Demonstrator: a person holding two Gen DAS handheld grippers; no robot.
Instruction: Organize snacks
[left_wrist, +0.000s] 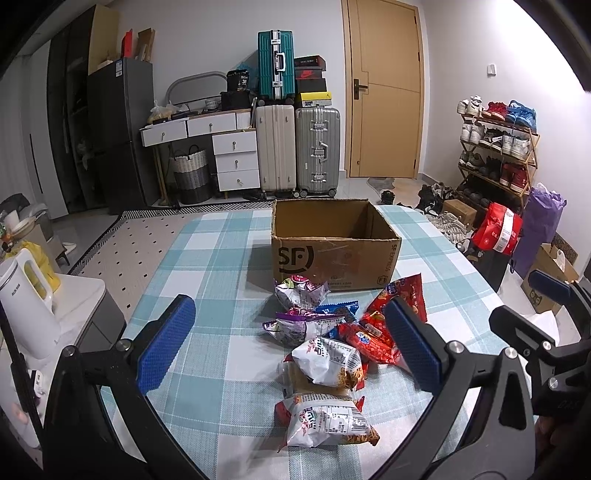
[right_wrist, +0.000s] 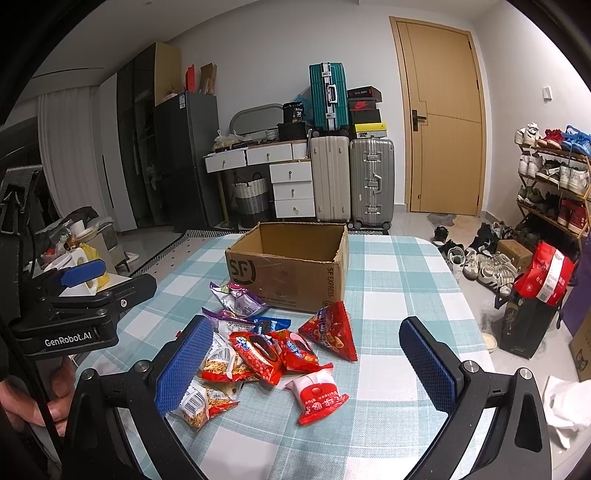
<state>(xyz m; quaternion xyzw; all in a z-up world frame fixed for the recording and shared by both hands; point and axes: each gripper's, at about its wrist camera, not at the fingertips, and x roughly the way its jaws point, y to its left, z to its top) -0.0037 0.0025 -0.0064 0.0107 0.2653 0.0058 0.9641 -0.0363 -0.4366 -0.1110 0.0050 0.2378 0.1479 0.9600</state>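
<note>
**Light, puffy packets waiting in front of an open box**

Both tongs stand wide open and hold nothing. The left gripper (left_wrist: 291, 343) hangs above the near end of the snack pile (left_wrist: 325, 343), its blue pads well apart on either side of it; the right gripper (right_wrist: 306, 369) hangs over the same heap from the other side, equally spread.

The snacks lie loose on the checked tablecloth (left_wrist: 207, 258), just in front of the cardboard box (left_wrist: 332, 247), which stands open-topped and looks empty as far as its inside shows. Nearest the left gripper is a white noodle packet (left_wrist: 325, 421), with a second one (left_wrist: 327, 363) behind it. Red packets (right_wrist: 273, 350), a red triangular pouch (right_wrist: 332, 330), purple-and-silver bags (right_wrist: 236, 299) and a small red-and-white pack (right_wrist: 319, 397) make up the rest, several overlapping.

These are probably very light, air-filled foil or plastic bags: soft, crinkly, slippery, with brittle contents that a hard squeeze could crush. The safest hold is likely across a packet's middle with gentle pressure, or on a flat sealed end. The outlying packets, such as the near white one or the red-and-white pack, look easiest to take without dragging neighbours
</note>
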